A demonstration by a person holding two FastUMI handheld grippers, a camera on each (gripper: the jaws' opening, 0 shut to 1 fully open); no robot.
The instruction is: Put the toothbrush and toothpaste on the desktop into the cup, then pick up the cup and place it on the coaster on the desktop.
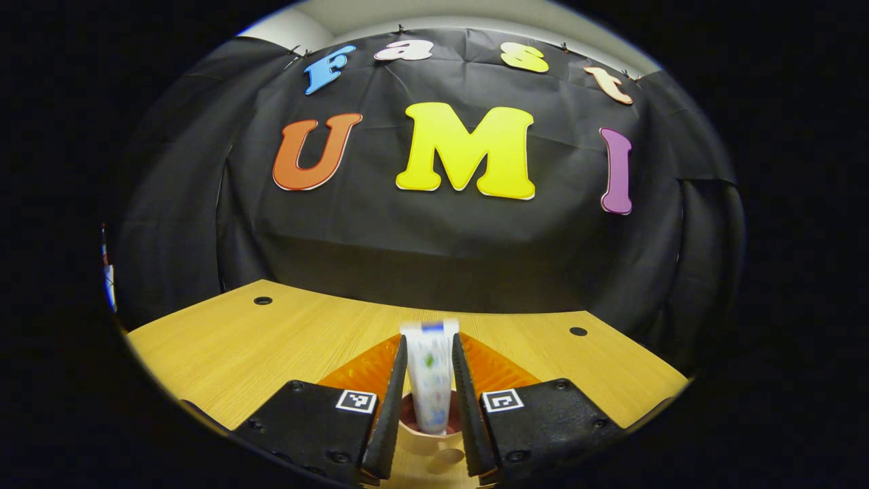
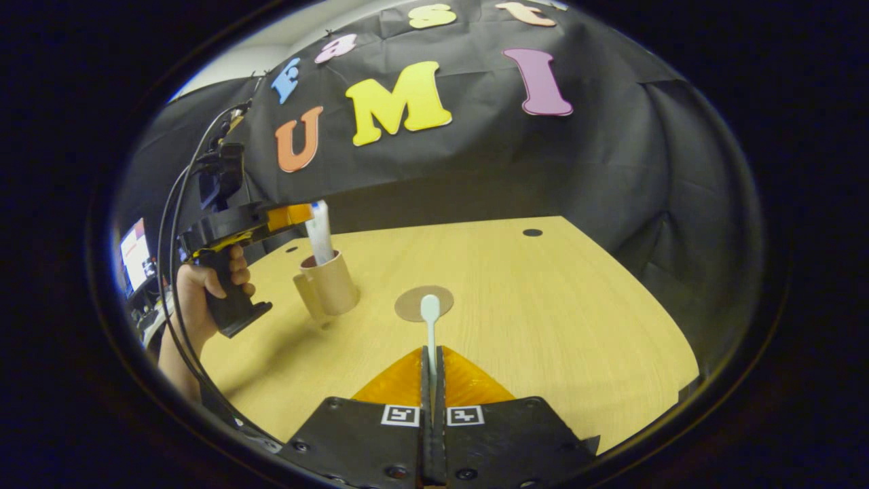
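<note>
My left gripper (image 1: 430, 339) is shut on the white toothpaste tube (image 1: 430, 380), which stands upright with its lower end inside the tan cup (image 1: 414, 435) right below. In the right gripper view the same tube (image 2: 319, 231) sticks up out of the cup (image 2: 329, 282), still held from the left by that gripper (image 2: 292, 217). My right gripper (image 2: 432, 350) is shut on the thin white toothbrush (image 2: 431, 326), whose head points forward above the round brown coaster (image 2: 411, 304). The coaster lies on the wooden desktop (image 2: 543, 305), a short way right of the cup.
A person's hand (image 2: 204, 285) grips the left gripper's handle, with cables trailing up behind it. The desktop has small dark holes (image 2: 532, 232) (image 1: 262, 300) (image 1: 578, 331) near its back edge. A screen (image 2: 136, 255) glows at the far left. Black cloth walls close the back and right.
</note>
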